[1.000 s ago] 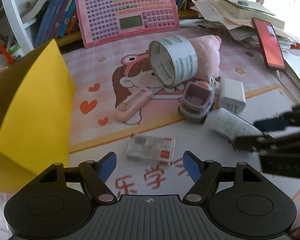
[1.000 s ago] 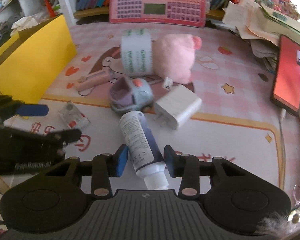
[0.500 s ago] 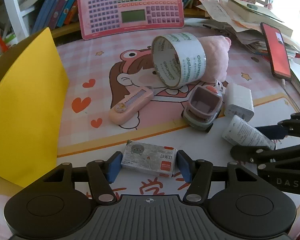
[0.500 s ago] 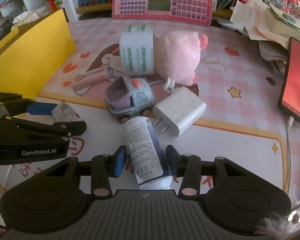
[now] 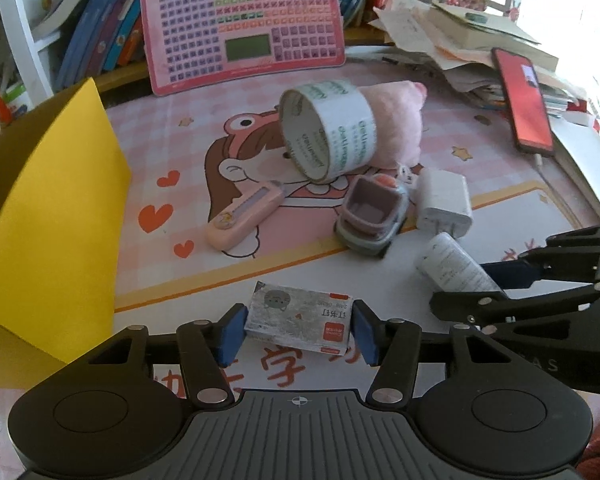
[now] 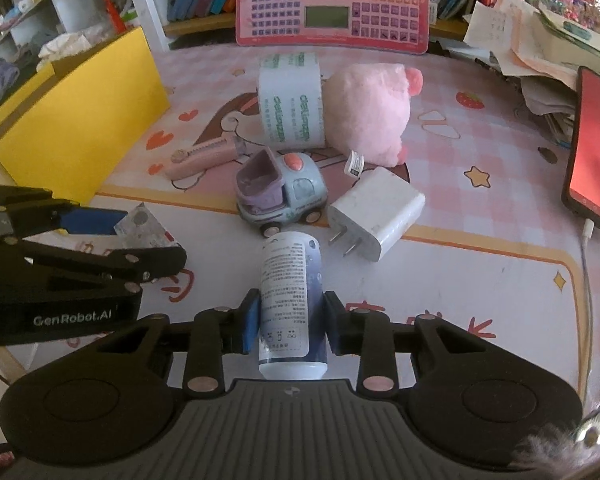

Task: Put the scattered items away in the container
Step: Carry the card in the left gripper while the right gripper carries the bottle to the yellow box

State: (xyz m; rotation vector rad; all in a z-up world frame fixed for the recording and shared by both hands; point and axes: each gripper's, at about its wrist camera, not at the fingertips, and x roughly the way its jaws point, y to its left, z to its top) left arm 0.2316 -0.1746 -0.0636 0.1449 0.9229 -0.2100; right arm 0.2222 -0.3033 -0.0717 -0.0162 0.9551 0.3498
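Grippers both clamped on items, desk mat.
Left gripper [image 5: 298, 330] pads grip grey cardboard staple box [image 5: 300, 322]; right gripper [image 6: 288, 326] pads grip white-blue plastic bottle [image 6: 290, 300], near toy truck [image 6: 280, 192].

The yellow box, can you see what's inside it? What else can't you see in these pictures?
- Inside of the yellow box: both views show only its outer wall, which hides the contents.
- Bottle cap: right wrist view, hidden behind the gripper body.
- Staple box small print: left wrist view, too small to read.
- Pink plush face: turned away in both views; the tape roll covers one side.
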